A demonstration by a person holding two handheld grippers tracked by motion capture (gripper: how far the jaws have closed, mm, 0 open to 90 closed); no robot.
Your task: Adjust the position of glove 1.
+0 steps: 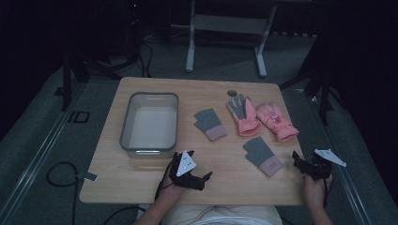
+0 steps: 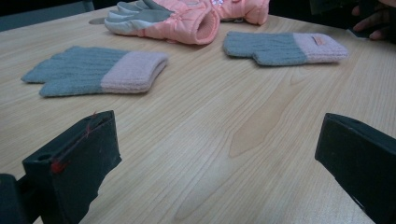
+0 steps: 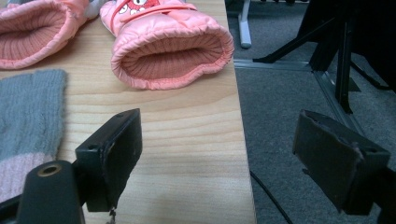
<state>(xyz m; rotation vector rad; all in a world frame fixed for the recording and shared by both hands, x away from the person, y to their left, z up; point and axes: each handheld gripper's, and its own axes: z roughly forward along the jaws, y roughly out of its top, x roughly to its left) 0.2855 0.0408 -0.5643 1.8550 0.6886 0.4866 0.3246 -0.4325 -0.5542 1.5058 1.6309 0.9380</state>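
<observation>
Two grey knit gloves with pink cuffs lie flat on the wooden table (image 1: 141,183), one near the middle (image 1: 210,123) (image 2: 93,70), one nearer the front right (image 1: 263,155) (image 2: 285,46) (image 3: 28,112). Behind them lie two padded pink gloves, one showing its grey palm (image 1: 243,115) (image 2: 177,16), the other at the right edge (image 1: 277,121) (image 3: 173,46), its cuff facing me. My left gripper (image 1: 204,180) (image 2: 217,154) hovers low at the front, open and empty, pointing toward the gloves. My right gripper (image 1: 298,164) (image 3: 224,149) stands open and empty at the table's front right corner, straddling the edge.
A clear plastic bin (image 1: 154,94) stands empty on the left half of the table. Beyond the table's right edge (image 3: 243,140) is grey floor with black stand legs (image 3: 343,70). A white frame (image 1: 190,51) stands behind the table.
</observation>
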